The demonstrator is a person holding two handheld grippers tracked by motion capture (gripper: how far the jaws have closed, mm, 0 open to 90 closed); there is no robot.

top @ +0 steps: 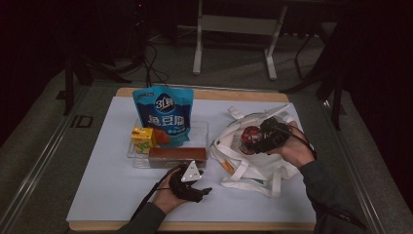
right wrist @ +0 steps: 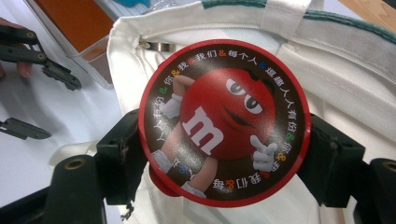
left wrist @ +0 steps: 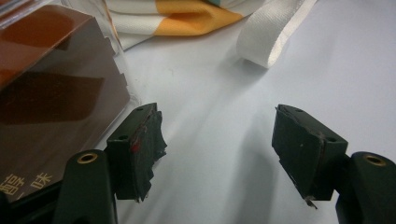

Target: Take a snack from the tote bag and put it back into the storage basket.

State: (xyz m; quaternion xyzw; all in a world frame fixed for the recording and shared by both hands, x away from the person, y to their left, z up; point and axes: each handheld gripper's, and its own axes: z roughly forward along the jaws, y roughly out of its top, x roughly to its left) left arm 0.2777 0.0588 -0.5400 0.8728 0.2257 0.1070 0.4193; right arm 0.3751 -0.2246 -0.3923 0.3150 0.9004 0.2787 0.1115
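The right tongs (right wrist: 224, 154) clamp a round red candy tin (right wrist: 224, 121) over the white tote bag (top: 253, 161), apparently not yet dropped in. The left tongs (left wrist: 217, 149) rest released beside the brown box (left wrist: 51, 93); the tray's (top: 207, 134) items remain.

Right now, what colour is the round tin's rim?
Red, clearest in the right gripper view: round tin.

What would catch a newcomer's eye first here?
The red candy tin with its cartoon lid, clamped in the right gripper over the white tote bag. Next, the tall blue pouch standing in the clear tray at the table's middle, behind a yellow box and a brown box.
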